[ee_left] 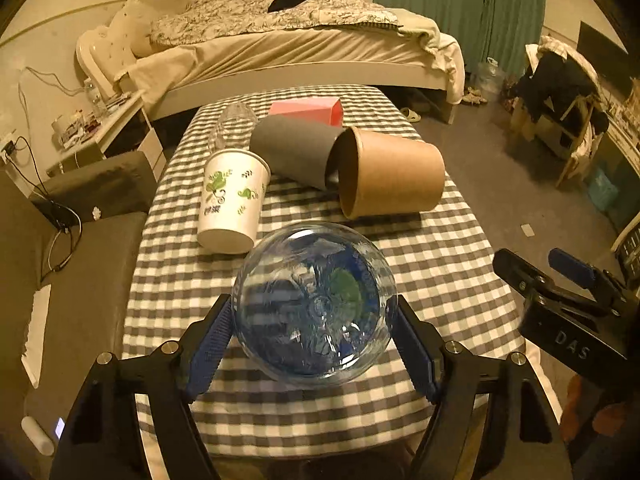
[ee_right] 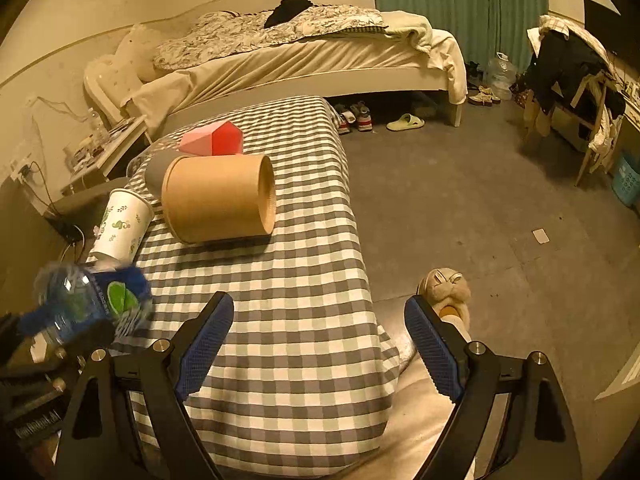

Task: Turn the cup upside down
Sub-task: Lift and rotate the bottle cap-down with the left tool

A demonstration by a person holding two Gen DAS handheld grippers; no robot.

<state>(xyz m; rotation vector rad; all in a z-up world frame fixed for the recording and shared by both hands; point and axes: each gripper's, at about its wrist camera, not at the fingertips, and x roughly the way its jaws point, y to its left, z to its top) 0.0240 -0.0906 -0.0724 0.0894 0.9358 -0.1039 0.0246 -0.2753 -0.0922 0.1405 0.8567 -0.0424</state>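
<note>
Two claws in view: left claw (ee_left: 314, 342) clamped on a clear plastic bottle (ee_left: 314, 304) with a blue label, blue pads pressed to both sides, bottle base facing the camera, held over the near end of the checkered counter (ee_left: 420, 264). Right claw (ee_right: 320, 344) spread wide apart, holding nothing, hovering over the counter's near right edge. White paper cup (ee_left: 232, 200) with green leaf print stands upside down on the counter's left side, wide rim on top, just behind the held bottle. Brown cardboard tub (ee_left: 390, 172) lies on its side mid-counter, open mouth toward the left; a grey cylinder (ee_left: 294, 150) lies behind it, touching it. Pink box (ee_left: 310, 110) sits at the far end, with a clear glass item (ee_left: 234, 124) left of it. Bed (ee_left: 280, 52) behind the counter.
</note>
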